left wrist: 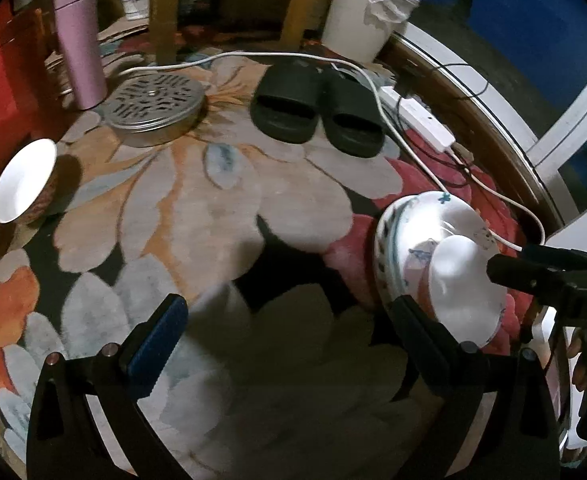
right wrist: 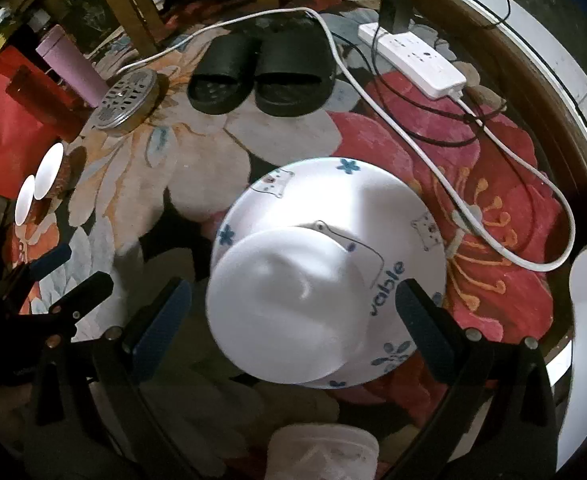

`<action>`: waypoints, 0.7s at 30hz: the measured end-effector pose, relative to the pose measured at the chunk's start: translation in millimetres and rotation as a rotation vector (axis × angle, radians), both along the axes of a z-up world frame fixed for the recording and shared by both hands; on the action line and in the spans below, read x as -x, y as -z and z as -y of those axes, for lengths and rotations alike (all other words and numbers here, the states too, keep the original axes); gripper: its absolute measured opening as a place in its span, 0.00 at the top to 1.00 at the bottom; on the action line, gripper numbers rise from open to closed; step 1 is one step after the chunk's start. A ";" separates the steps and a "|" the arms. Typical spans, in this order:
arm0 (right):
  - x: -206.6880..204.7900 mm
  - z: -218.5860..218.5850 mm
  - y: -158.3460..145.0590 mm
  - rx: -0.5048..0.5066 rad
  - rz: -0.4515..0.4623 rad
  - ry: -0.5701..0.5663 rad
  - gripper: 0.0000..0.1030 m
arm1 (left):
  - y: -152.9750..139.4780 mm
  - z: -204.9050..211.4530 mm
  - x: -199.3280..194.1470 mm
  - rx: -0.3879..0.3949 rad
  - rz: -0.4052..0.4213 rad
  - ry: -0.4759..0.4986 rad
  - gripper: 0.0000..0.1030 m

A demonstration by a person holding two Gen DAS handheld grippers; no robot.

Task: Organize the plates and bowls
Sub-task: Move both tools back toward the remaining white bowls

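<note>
1. here, a glass counter [left wrist: 493,136] carries the things, with a flowered rug [left wrist: 221,200] showing through it.
2. the left hand-held gripper [left wrist: 289,332] has its fingers wide apart with nothing between them, over bare glass near the middle of the counter.
3. the right hand-held gripper [right wrist: 293,308] is also spread, one finger [right wrist: 161,320] to each side of the small bowl [right wrist: 289,304]; i cannot tell whether the pads touch it.
4. that white bowl sits on a wider plate [right wrist: 373,200] printed with blue flowers and little cartoon figures, at the right side of the counter.
5. in the left wrist view the same stack shows as a bowl above at least two nested dishes, the lower one [left wrist: 383,248] with a patterned rim.
6. two more bowls [left wrist: 25,180], white inside and dark patterned outside, stand side by side at the far left edge, well apart from the stack.
7. at the back lie a perforated metal lid [left wrist: 153,104], a pink tumbler [left wrist: 79,48] just beside it, and black slippers [left wrist: 317,108].
8. a white power strip [right wrist: 413,56] lies at the back right, its white cable [right wrist: 533,208] looping past the plate.
</note>
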State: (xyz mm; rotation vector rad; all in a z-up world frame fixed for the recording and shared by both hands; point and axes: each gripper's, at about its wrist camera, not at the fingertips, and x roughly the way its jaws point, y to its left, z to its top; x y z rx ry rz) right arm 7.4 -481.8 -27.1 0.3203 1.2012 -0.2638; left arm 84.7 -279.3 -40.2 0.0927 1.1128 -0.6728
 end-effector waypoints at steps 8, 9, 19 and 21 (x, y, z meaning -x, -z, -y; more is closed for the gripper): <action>-19.8 -40.2 -4.9 -0.009 0.035 -0.062 0.00 | 1.9 -52.4 -9.3 -0.016 0.000 -0.080 0.01; -22.5 -45.2 -4.8 -0.010 0.036 -0.072 0.00 | 2.6 -59.2 -10.2 -0.018 -0.001 -0.092 0.01; -47.1 -115.6 3.0 -0.045 0.029 -0.213 0.00 | 8.9 -132.4 -18.9 -0.049 -0.009 -0.206 0.01; -50.6 -127.5 3.1 -0.051 0.028 -0.236 0.00 | 9.3 -144.3 -20.6 -0.050 -0.011 -0.227 0.01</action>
